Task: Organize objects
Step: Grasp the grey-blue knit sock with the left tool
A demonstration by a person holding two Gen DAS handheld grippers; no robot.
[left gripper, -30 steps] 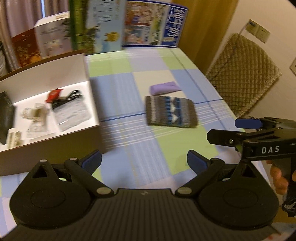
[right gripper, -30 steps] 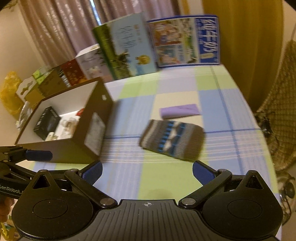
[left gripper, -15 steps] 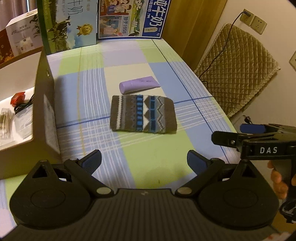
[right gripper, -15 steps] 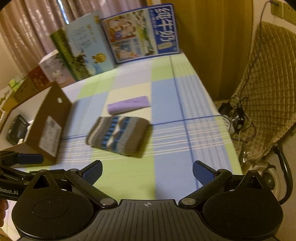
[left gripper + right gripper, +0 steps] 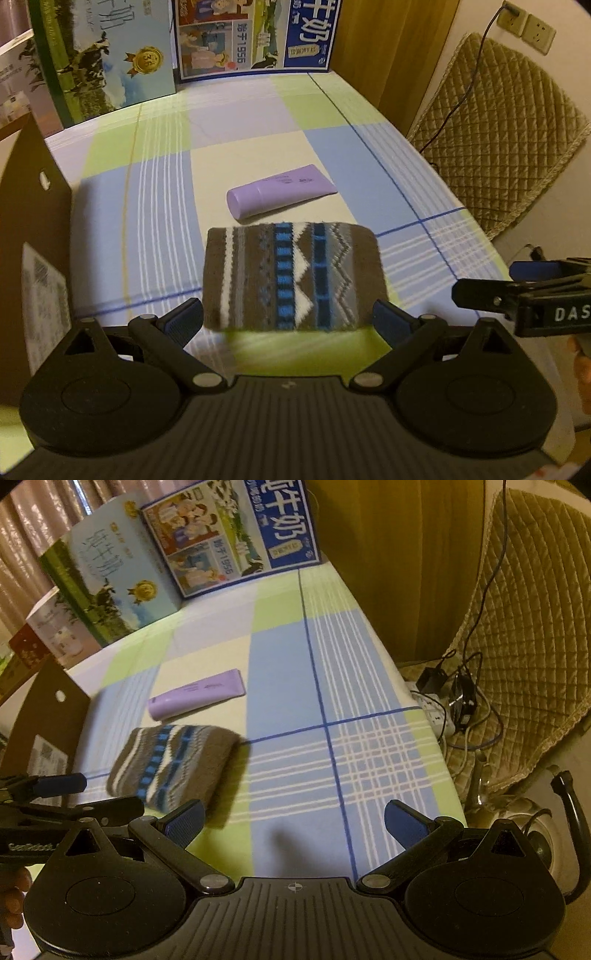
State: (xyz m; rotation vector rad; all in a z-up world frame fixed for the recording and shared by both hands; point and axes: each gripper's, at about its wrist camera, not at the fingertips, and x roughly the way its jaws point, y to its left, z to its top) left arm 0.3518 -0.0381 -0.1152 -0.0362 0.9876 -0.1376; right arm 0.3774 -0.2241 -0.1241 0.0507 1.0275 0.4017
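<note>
A brown knitted pouch [image 5: 293, 277] with blue and white patterns lies flat on the checked tablecloth [image 5: 155, 206]. Just behind it lies a purple tube [image 5: 279, 191]. My left gripper [image 5: 288, 321] is open, its blue pads flanking the pouch's near edge. In the right wrist view the pouch [image 5: 173, 764] and the tube [image 5: 197, 698] sit to the left, and my right gripper [image 5: 293, 821] is open over bare cloth to the right of the pouch. The brown cardboard box [image 5: 33, 236] stands at the left.
Milk cartons [image 5: 255, 35] and other boxes [image 5: 99, 587] line the far edge of the table. A quilted chair [image 5: 495, 140] and a power strip with cables [image 5: 443, 709] are off the table's right edge. The right gripper's fingers [image 5: 491, 291] show in the left wrist view.
Both grippers moved right and forward, away from the box. The left one closed in on the knitted pouch, which now sits between its fingers. The right one swung toward the table's right edge.
</note>
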